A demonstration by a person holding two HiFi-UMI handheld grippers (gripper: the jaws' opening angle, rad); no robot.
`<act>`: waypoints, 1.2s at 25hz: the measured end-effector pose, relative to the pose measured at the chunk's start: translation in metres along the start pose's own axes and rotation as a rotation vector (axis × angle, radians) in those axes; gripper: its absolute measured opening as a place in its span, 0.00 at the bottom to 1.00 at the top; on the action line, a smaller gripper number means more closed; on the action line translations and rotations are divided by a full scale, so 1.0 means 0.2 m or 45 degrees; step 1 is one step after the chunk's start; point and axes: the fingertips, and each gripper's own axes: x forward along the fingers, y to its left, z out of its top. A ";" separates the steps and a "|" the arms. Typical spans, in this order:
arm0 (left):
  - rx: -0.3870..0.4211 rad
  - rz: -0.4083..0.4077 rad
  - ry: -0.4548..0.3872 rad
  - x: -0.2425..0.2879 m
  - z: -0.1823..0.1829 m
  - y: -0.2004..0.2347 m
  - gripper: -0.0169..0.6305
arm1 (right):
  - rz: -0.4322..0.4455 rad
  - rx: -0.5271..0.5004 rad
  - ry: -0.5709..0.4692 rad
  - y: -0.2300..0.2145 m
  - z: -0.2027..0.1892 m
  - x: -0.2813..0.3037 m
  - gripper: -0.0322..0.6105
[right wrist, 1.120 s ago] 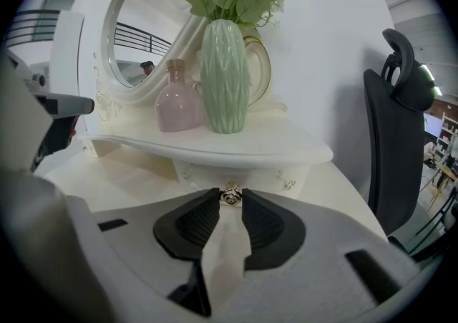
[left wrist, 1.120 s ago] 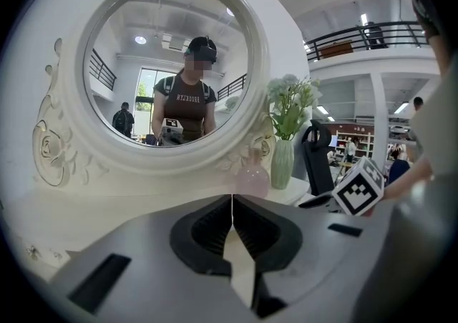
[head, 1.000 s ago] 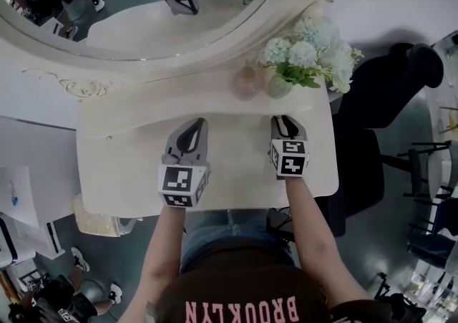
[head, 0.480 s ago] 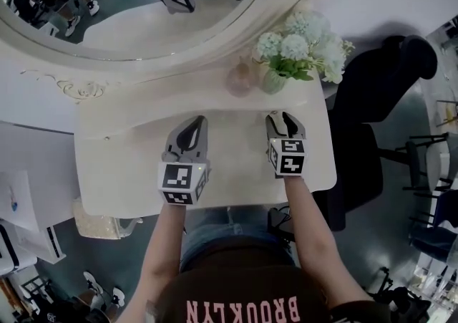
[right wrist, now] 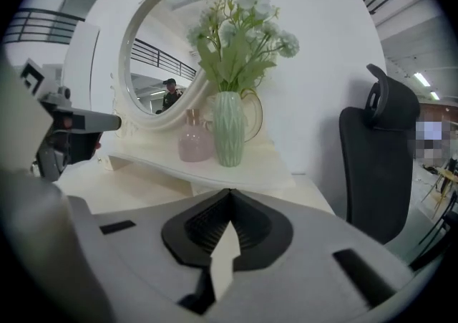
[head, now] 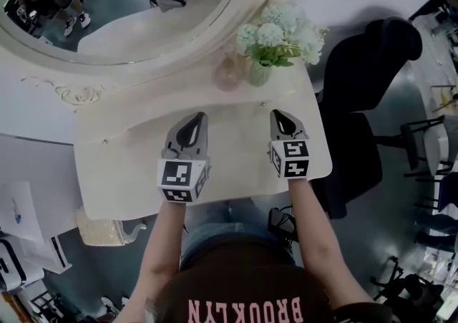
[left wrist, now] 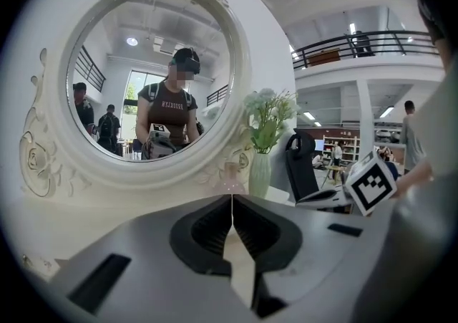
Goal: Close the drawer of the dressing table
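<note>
The left gripper (left wrist: pixel 231 197) has its jaws pressed together at the tips with nothing between them, and the right gripper (right wrist: pixel 229 191) is likewise closed and empty. Both are held side by side, apart from each other, over the cream worktop (head: pixel 236 164) of the dressing table (head: pixel 100 171), each pointing away from the person towards the back of it. The drawer cannot be made out in any view; the worktop's near edge, just behind the two grippers, covers the front of the table from above. Straight ahead of the right gripper, on a raised shelf (right wrist: pixel 252 165) at the back of the worktop, a ribbed green vase (right wrist: pixel 229 139) stands upright with pale flowers (right wrist: pixel 240 31) in it, and a small pink bottle (right wrist: pixel 195 144) stands just beside the vase on the side nearer the left gripper. Ahead of the left gripper and above that shelf rises a large oval mirror (left wrist: pixel 154 74) in a carved cream frame, with the person (left wrist: pixel 170 117) holding the grippers reflected in its glass. Off to the right gripper's outer side, beyond the end of the worktop, stands a black office chair (right wrist: pixel 376 164).
</note>
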 end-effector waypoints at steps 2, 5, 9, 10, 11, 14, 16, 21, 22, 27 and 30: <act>0.006 -0.018 -0.015 -0.01 0.02 -0.04 0.03 | 0.002 -0.008 -0.041 0.00 0.04 -0.07 0.05; 0.015 -0.036 -0.038 -0.03 0.06 -0.09 0.03 | 0.003 -0.018 -0.099 -0.01 0.10 -0.19 0.05; 0.023 -0.067 -0.089 -0.04 0.13 -0.16 0.04 | -0.015 -0.035 -0.183 -0.04 0.19 -0.35 0.05; 0.023 -0.072 -0.102 -0.04 0.15 -0.17 0.03 | -0.019 -0.038 -0.204 -0.05 0.22 -0.39 0.05; 0.024 -0.077 -0.114 -0.05 0.17 -0.18 0.04 | -0.023 -0.043 -0.225 -0.05 0.25 -0.43 0.05; 0.040 -0.089 -0.150 -0.06 0.22 -0.21 0.03 | -0.035 -0.075 -0.289 -0.06 0.34 -0.54 0.05; 0.055 -0.099 -0.174 -0.07 0.26 -0.23 0.03 | -0.046 -0.096 -0.337 -0.06 0.40 -0.61 0.05; 0.078 -0.121 -0.223 -0.10 0.34 -0.28 0.03 | -0.083 -0.138 -0.453 -0.05 0.51 -0.78 0.05; 0.083 -0.125 -0.236 -0.11 0.36 -0.29 0.03 | -0.094 -0.145 -0.475 -0.05 0.53 -0.80 0.05; 0.104 -0.138 -0.308 -0.17 0.47 -0.32 0.03 | -0.140 -0.165 -0.569 -0.05 0.64 -0.94 0.05; 0.113 -0.145 -0.359 -0.21 0.56 -0.33 0.03 | -0.167 -0.168 -0.603 -0.05 0.71 -1.00 0.05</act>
